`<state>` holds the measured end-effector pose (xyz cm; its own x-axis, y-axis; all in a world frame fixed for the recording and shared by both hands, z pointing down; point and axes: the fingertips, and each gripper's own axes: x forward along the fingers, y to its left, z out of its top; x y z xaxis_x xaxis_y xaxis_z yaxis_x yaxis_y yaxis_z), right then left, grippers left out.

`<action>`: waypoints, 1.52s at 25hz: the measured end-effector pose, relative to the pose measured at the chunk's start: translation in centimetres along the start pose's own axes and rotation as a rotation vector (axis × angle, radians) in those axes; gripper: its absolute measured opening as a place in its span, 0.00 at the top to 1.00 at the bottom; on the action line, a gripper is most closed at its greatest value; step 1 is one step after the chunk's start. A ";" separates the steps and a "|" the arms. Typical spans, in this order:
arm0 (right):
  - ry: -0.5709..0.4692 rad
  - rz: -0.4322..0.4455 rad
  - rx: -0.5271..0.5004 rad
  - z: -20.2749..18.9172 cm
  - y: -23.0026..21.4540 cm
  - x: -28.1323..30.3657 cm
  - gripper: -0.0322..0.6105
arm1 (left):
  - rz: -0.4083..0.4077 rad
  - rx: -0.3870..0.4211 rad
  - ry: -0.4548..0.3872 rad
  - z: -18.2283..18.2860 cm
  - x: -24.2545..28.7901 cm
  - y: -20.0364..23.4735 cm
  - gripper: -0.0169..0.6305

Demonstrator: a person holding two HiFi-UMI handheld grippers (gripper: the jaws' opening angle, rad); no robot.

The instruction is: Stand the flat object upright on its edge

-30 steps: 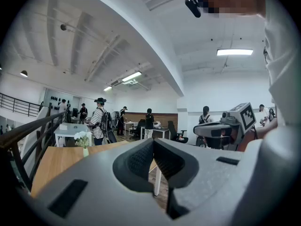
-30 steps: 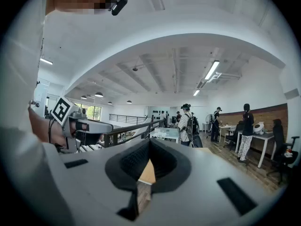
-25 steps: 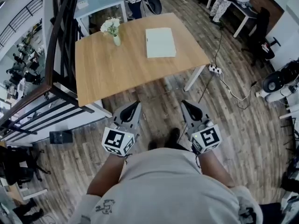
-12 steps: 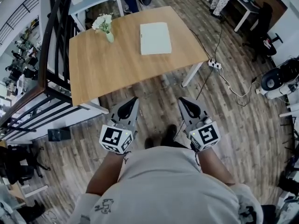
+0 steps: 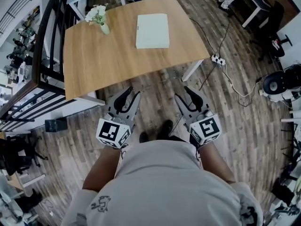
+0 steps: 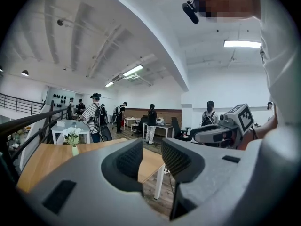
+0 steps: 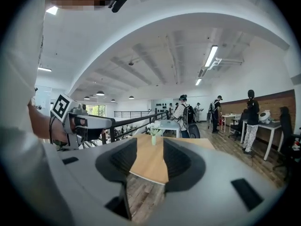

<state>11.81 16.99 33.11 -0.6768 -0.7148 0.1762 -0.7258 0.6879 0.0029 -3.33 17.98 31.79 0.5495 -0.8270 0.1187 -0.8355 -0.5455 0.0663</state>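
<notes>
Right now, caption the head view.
Left gripper and right gripper, fingers opening, empty, short of table bearing flat white object and flower vase.

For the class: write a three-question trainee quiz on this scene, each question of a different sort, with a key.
1. True or false: the white flat object lies flat on the table.
2. In the head view, the vase stands: A) left of the flat object; B) right of it; C) on it.
3. What does the left gripper or the right gripper hold?
Key: 1 true. 2 A. 3 Nothing: both are short of the table, jaws opening, nothing between them.
</notes>
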 end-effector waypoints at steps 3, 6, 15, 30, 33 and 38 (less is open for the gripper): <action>-0.004 0.000 0.008 -0.2 -2.2 0.0 0.59 | 0.021 0.001 0.005 -0.2 1.3 -0.2 0.71; -0.014 0.010 0.001 -0.2 -4.3 -0.5 0.54 | 0.048 -0.002 0.009 -0.5 2.4 -0.8 0.67; -0.034 -0.001 0.024 -0.2 -8.0 -1.6 0.51 | 0.080 0.023 0.020 -0.4 5.4 -1.7 0.65; 0.011 -0.046 0.025 -0.4 -10.4 1.0 0.51 | 0.043 0.002 0.016 -0.4 9.5 1.4 0.65; 0.025 -0.046 0.024 -0.3 -10.7 3.0 0.51 | 0.034 -0.007 0.021 -0.4 10.4 3.3 0.65; 0.032 -0.039 0.046 0.2 -10.5 7.9 0.51 | 0.019 -0.023 0.037 -0.8 11.4 7.8 0.65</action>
<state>14.07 4.14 34.21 -0.6443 -0.7360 0.2078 -0.7567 0.6528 -0.0344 -3.59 4.41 34.42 0.5332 -0.8313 0.1571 -0.8459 -0.5262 0.0865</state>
